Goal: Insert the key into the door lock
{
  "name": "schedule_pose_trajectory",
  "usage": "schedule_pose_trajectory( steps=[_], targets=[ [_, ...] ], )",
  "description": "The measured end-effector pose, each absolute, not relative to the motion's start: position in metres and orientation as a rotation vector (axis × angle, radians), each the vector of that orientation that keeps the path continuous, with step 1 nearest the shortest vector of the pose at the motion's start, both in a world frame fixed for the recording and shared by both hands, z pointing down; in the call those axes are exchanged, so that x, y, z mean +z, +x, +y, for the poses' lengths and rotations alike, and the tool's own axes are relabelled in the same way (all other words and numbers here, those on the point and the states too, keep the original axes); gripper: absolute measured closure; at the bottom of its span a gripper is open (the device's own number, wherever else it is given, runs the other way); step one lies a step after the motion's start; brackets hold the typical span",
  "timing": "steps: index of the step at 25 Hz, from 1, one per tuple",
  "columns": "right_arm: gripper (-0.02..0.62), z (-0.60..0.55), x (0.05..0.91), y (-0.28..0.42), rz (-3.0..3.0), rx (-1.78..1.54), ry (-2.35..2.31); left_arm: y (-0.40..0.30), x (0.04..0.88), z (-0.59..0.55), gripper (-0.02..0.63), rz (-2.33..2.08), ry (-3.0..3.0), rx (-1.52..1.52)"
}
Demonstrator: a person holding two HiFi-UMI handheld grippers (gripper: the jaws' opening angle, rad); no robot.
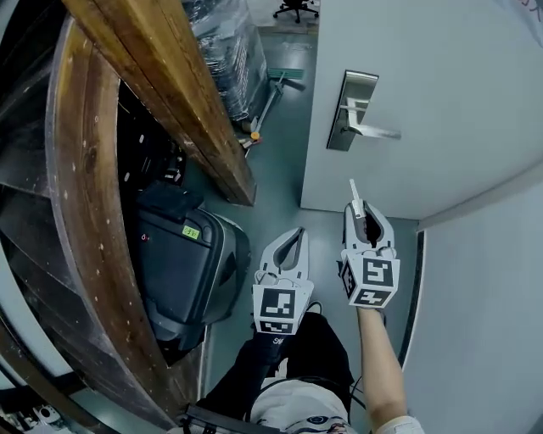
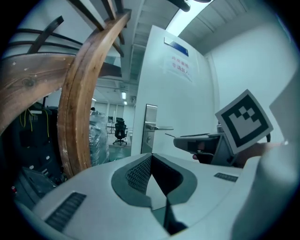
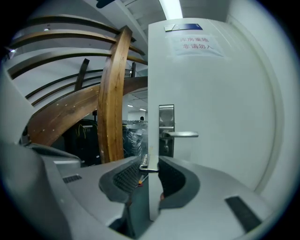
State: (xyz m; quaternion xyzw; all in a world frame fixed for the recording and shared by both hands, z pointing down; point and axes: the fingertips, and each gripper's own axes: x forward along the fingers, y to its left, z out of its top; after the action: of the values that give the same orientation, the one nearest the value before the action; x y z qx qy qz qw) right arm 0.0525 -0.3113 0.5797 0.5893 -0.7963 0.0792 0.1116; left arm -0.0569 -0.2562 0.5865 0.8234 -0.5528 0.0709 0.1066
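Observation:
The white door (image 1: 441,93) stands ahead, with a steel lock plate (image 1: 352,110) and lever handle (image 1: 373,130) near its edge. My right gripper (image 1: 358,208) is shut on a key (image 1: 354,191); the thin blade sticks out past the jaws toward the door and stays well short of the plate. In the right gripper view the key (image 3: 149,161) sits between the pads, below the lock plate (image 3: 166,127) and handle (image 3: 181,134). My left gripper (image 1: 297,233) hangs beside it, shut with nothing in it. From the left gripper view, the right gripper (image 2: 201,140) points at the lock plate (image 2: 150,127).
Curved wooden stair beams (image 1: 170,93) rise at the left, with a dark suitcase (image 1: 182,263) under them. A wrapped pallet (image 1: 229,51) and an office chair (image 1: 297,8) stand beyond the door's edge. A pale wall (image 1: 492,297) closes the right side.

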Motion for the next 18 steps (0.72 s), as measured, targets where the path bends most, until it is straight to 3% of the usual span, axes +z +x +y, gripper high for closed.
schedule_pose_trajectory(
  steps=[18],
  targets=[
    [0.477, -0.449, 0.638, 0.061, -2.305, 0.173, 1.736, -0.058, 0.658, -0.311, 0.603, -1.648, 2.402, 0.199]
  ],
)
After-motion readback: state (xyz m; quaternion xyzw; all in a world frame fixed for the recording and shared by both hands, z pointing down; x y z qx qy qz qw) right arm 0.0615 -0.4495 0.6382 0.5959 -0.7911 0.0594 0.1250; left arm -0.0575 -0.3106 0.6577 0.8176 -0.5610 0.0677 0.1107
